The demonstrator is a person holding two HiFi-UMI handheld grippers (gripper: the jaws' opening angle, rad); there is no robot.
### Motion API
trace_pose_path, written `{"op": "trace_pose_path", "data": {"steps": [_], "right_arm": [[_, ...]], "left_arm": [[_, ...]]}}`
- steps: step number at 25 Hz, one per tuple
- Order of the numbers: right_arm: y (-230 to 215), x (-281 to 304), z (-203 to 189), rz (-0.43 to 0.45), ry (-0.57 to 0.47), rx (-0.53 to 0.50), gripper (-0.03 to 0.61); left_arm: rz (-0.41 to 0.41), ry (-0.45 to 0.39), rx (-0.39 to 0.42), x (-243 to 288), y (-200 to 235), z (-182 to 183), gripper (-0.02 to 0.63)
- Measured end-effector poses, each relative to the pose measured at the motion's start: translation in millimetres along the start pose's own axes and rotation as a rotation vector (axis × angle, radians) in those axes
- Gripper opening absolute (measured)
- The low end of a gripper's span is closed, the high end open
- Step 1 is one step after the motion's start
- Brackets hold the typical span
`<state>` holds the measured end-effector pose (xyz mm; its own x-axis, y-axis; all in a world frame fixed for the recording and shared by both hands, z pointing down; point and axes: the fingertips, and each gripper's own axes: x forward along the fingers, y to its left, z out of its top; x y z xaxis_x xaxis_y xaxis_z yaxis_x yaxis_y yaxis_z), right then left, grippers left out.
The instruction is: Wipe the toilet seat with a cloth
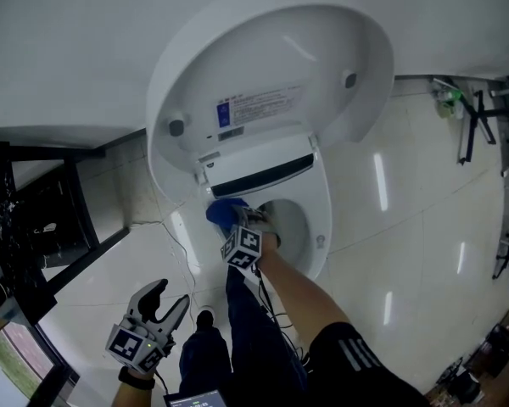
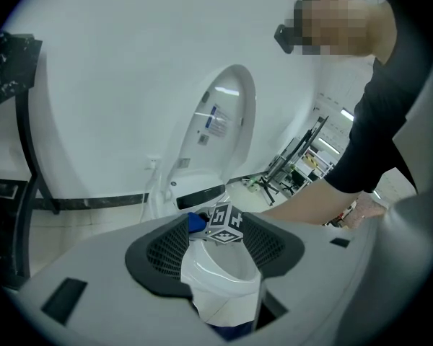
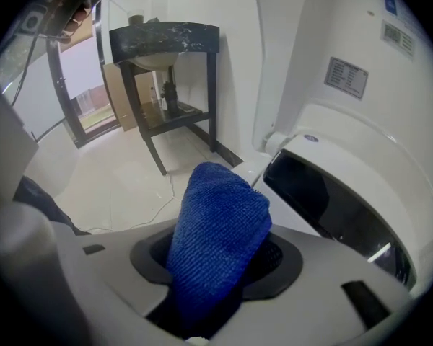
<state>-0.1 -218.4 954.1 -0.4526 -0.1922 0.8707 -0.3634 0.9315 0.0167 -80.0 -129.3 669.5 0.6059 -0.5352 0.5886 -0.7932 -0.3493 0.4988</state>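
The white toilet stands with its lid [image 1: 271,66] raised and its seat [image 1: 321,219] down around the bowl. My right gripper [image 1: 237,216] is shut on a folded blue cloth [image 1: 225,210] at the seat's rear left, just below the dark hinge strip [image 1: 263,176]. In the right gripper view the blue cloth [image 3: 216,244] fills the gap between the jaws of the right gripper [image 3: 220,265], close to the hinge. My left gripper [image 1: 165,299] hangs open and empty over the floor, left of the toilet. Between the jaws of the left gripper [image 2: 215,247] I see the bowl and the blue cloth [image 2: 195,222].
A black metal stand [image 1: 34,219] with a basin [image 3: 166,71] is at the left. A thin cable [image 1: 182,253] lies on the tiled floor beside the toilet. Dark-trousered legs [image 1: 246,329] stand in front of the bowl. Folding racks [image 1: 475,125] lean at the far right.
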Motion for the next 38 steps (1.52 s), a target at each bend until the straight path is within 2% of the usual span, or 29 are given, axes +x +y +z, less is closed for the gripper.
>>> {"op": "trace_pose_path", "data": {"steps": [6,11,15,18,20,23,28,33,38], "right_arm": [[11,-7,-38,0.026,0.031,0.288,0.222],[47,-14,-63,0.052,0.052,0.401,0.224],[87,-26,-86,0.061,0.073,0.447,0.225],[115,-33,-101,0.094,0.111,0.401,0.224],[124,-36,-110,0.118,0.142,0.371,0.224],[122,-43,-111,0.122,0.162,0.392,0.222],[97,-87,-60,0.075,-0.049,0.553,0.221],[65,-176,-15,-0.049,-0.270,0.678,0.221],[80,-286,28,-0.154,-0.429,0.694,0.221]], "left_arm": [[-0.022,-0.009,0.000,1,-8,-3,0.239],[-0.026,0.003,-0.010,-5,-11,-18,0.239],[-0.031,-0.003,-0.007,-12,-13,-22,0.239],[-0.034,-0.005,-0.001,-17,-14,-25,0.239],[-0.034,-0.014,0.003,-20,-16,-23,0.239],[-0.040,-0.038,0.024,-28,-25,-15,0.239],[-0.050,-0.074,0.092,-52,-36,-6,0.239],[-0.089,-0.129,0.165,-84,-60,0,0.239],[-0.137,-0.186,0.261,-143,-90,-3,0.239]]}}
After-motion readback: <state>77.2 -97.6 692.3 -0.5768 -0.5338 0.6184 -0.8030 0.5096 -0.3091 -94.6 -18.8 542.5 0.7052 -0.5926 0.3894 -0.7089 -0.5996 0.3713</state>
